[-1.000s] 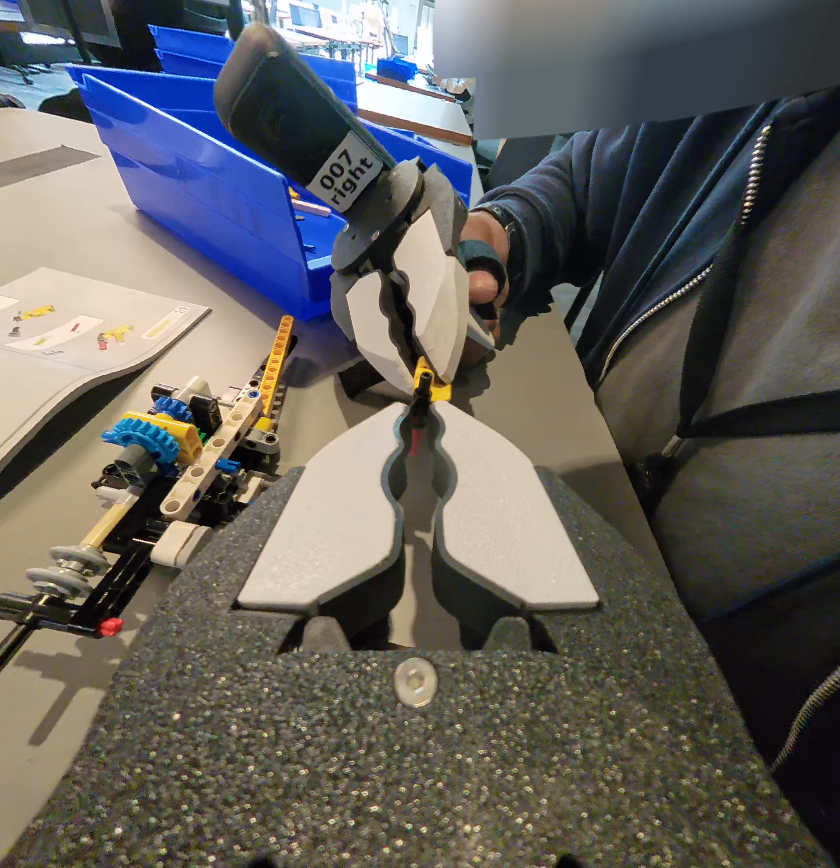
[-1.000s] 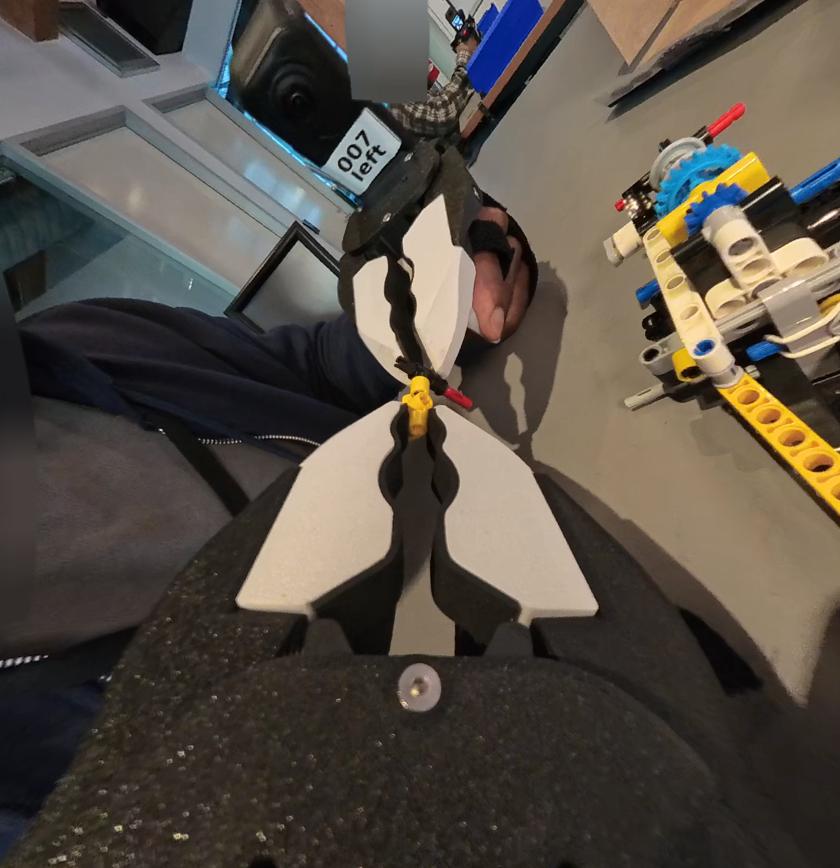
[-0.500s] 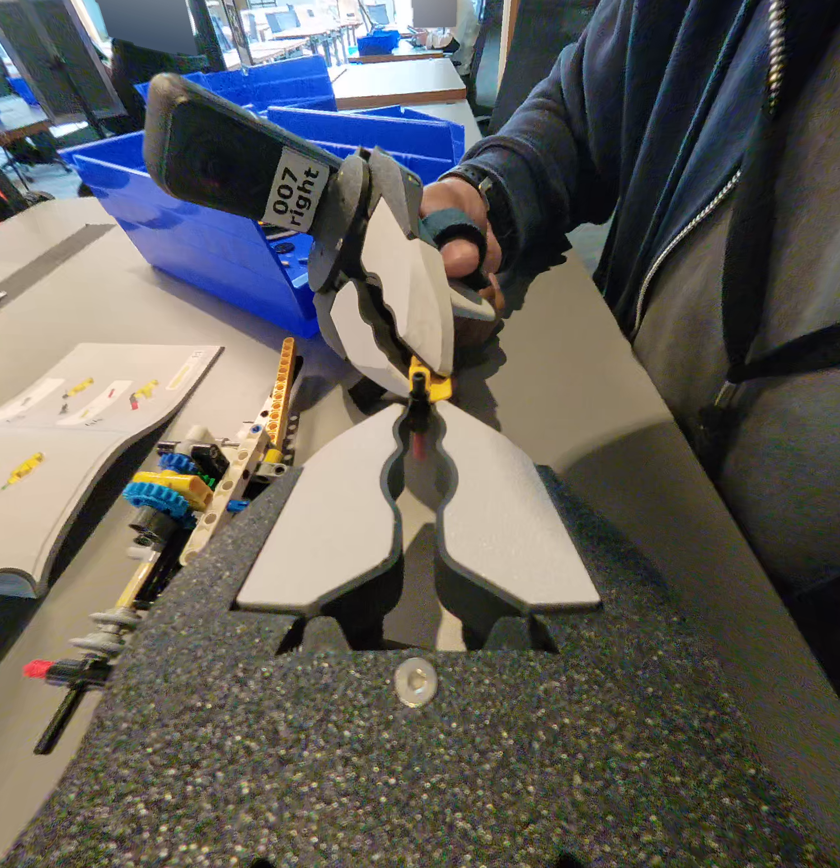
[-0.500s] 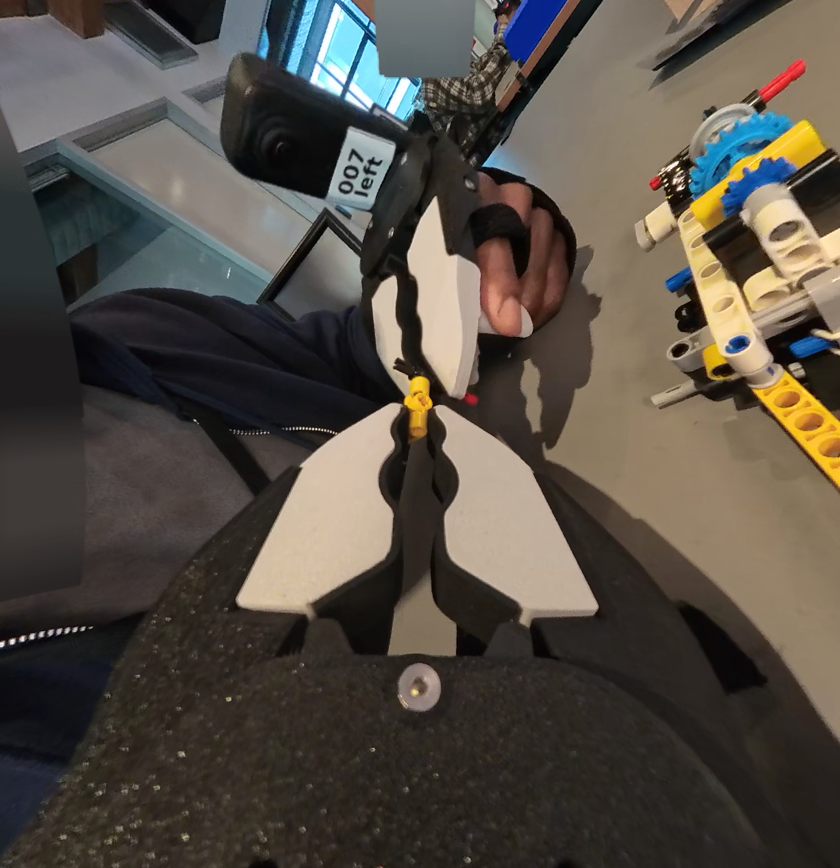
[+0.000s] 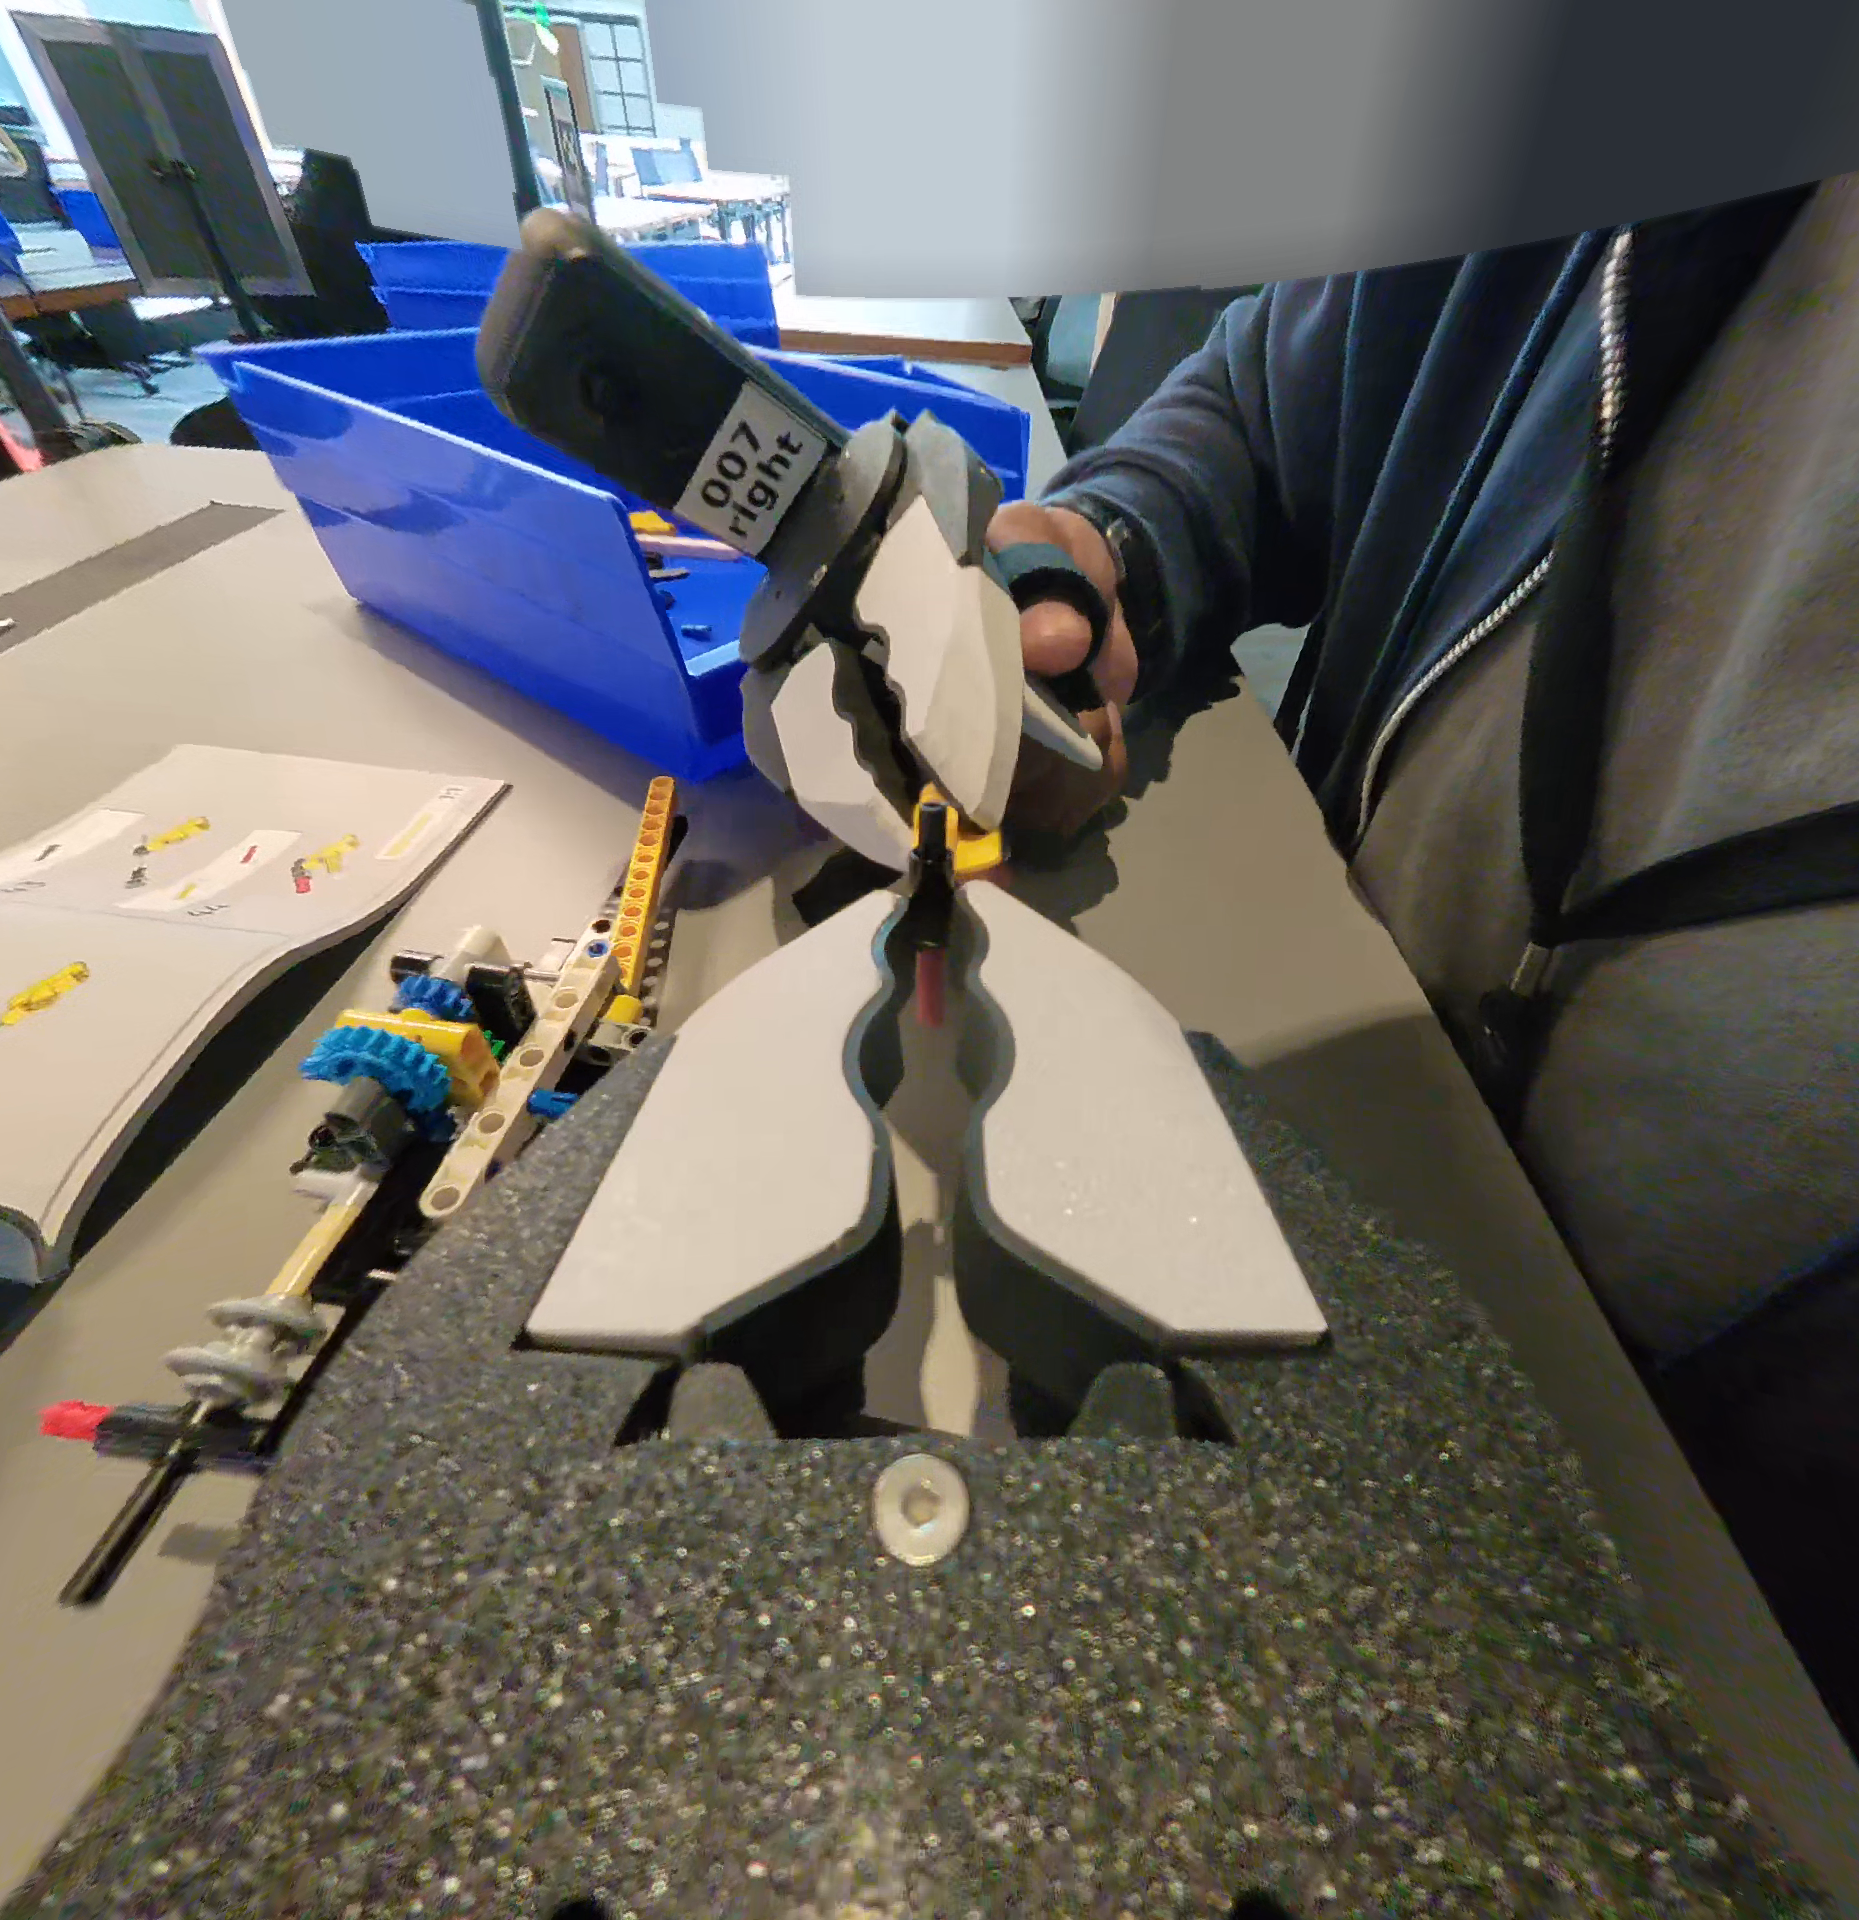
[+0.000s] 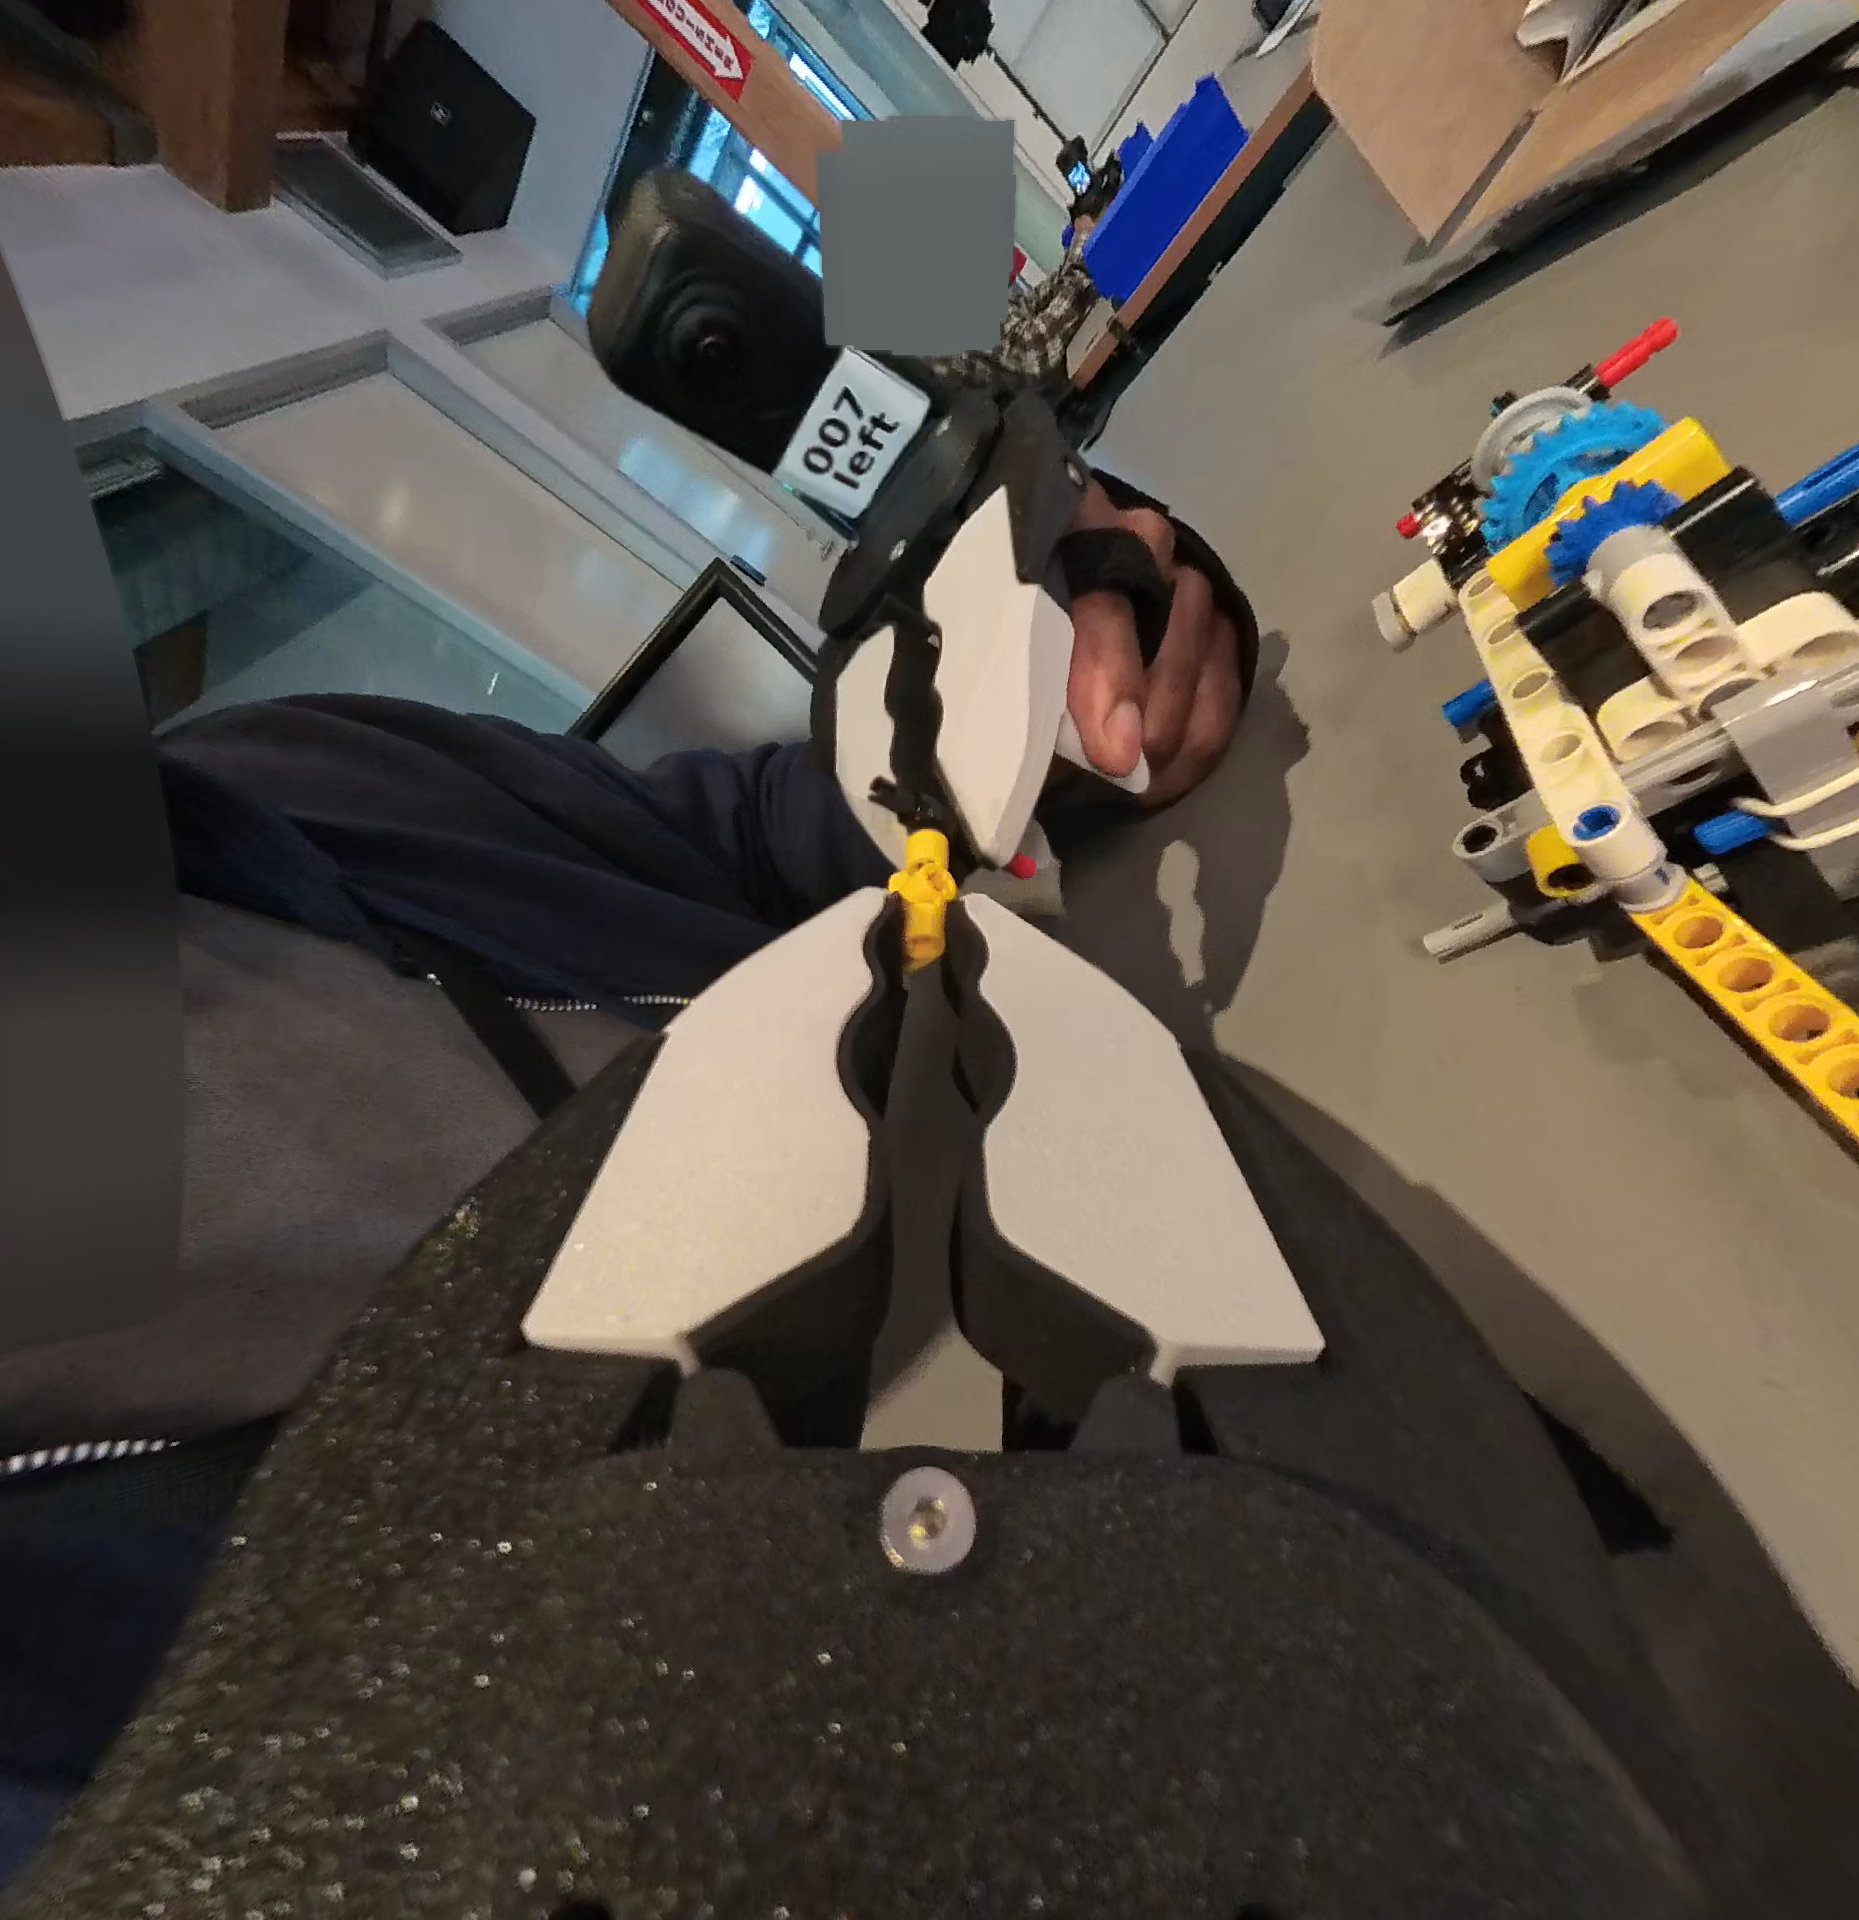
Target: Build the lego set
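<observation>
My left gripper [image 5: 930, 902] is shut on a thin black axle with a red end [image 5: 930, 987]. My right gripper [image 6: 920, 912] is shut on a small yellow connector [image 6: 923, 896]. The two grippers meet tip to tip above the grey table, and the black axle touches the yellow connector [image 5: 969, 844]. In the left wrist view the right gripper [image 5: 925, 831] points down at mine. In the right wrist view the left gripper [image 6: 940, 831] does the same, and the axle's red end [image 6: 1024, 864] shows beside it. The part-built lego model [image 5: 468, 1049] lies on the table to the left.
An open instruction booklet [image 5: 177, 935] lies left of the model. A blue bin [image 5: 509, 551] with loose parts stands behind it. The person's torso in a dark jacket [image 5: 1631, 727] is close on the right. The model also shows in the right wrist view [image 6: 1652, 665]. Only a small space, under 4 cm, lies between the two pairs of fingers.
Both grippers stay shut and tip to tip on their parts. The pair has tilted and shifted a little over the table, so the model and bin sit differently in both views.
</observation>
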Motion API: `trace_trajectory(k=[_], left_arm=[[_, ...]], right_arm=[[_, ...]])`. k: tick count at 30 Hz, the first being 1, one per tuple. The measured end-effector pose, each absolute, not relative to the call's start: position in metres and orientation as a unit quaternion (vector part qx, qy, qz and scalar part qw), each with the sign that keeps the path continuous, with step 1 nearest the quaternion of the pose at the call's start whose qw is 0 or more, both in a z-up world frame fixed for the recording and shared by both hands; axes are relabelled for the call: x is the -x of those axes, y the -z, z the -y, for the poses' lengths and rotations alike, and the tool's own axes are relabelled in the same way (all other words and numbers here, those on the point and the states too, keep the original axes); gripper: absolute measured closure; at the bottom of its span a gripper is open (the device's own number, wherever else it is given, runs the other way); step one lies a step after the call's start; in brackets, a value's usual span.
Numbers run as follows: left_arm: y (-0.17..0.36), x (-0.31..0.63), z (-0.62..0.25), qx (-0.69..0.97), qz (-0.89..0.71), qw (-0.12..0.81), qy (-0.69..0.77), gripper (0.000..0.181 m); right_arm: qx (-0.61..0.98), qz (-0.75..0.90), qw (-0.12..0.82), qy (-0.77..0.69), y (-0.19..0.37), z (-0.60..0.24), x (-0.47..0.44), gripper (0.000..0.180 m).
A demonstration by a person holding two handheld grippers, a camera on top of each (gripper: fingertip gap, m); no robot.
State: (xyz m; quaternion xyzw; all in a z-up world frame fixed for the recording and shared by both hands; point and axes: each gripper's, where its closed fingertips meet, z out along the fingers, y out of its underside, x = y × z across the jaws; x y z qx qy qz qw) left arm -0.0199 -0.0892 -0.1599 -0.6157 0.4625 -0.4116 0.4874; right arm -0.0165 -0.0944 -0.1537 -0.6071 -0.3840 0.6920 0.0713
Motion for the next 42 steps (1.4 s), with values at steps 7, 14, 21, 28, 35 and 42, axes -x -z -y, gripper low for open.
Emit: trace_trajectory(k=[7,14,21,28,35,42], left_arm=[[0.145,0.050,0.064,0.641,-0.354,0.525,0.435,0.174],[0.159,0.035,0.072,0.675,-0.349,0.433,0.484,0.174],[0.161,0.028,0.072,0.701,-0.272,0.344,0.563,0.174],[0.166,0.026,0.069,0.717,-0.240,0.307,0.578,0.174],[0.166,0.026,0.069,0.717,-0.232,0.303,0.584,0.174],[0.167,0.027,0.066,0.719,-0.223,0.302,0.585,0.174]], right_arm=[[0.627,0.373,0.143,-0.668,0.155,0.065,0.012,0.172],[0.614,0.424,0.176,-0.641,0.158,0.075,0.015,0.172],[0.622,0.440,0.200,-0.615,0.163,0.066,0.017,0.172],[0.622,0.454,0.203,-0.604,0.166,0.067,0.019,0.172],[0.622,0.456,0.208,-0.602,0.166,0.068,0.019,0.172],[0.623,0.455,0.207,-0.601,0.167,0.067,0.019,0.172]])
